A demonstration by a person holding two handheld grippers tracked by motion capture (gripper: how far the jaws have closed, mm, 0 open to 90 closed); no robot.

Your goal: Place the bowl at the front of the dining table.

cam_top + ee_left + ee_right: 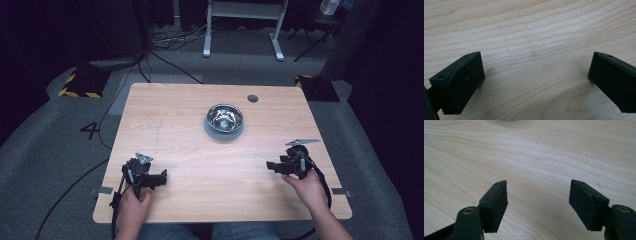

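A shiny metal bowl (224, 117) sits on a round grey base (215, 134) near the middle back of the wooden table (190, 150). My left gripper (162, 177) rests low at the table's front left, held by a hand, jaws wide apart over bare wood. My right gripper (270, 165) is at the front right, pointing left, also open. In the left gripper view the left gripper (536, 75) has nothing between its black pads (461, 80). In the right gripper view the right gripper (539, 200) spans bare wood, and a sliver of the grey base (506, 120) shows at the top edge.
A round cable hole (252, 98) lies in the table's back right. Grey carpet surrounds the table, with cables (165, 60) and white desk legs (207, 30) beyond it, and yellow-black striped blocks (80, 85) on the floor.
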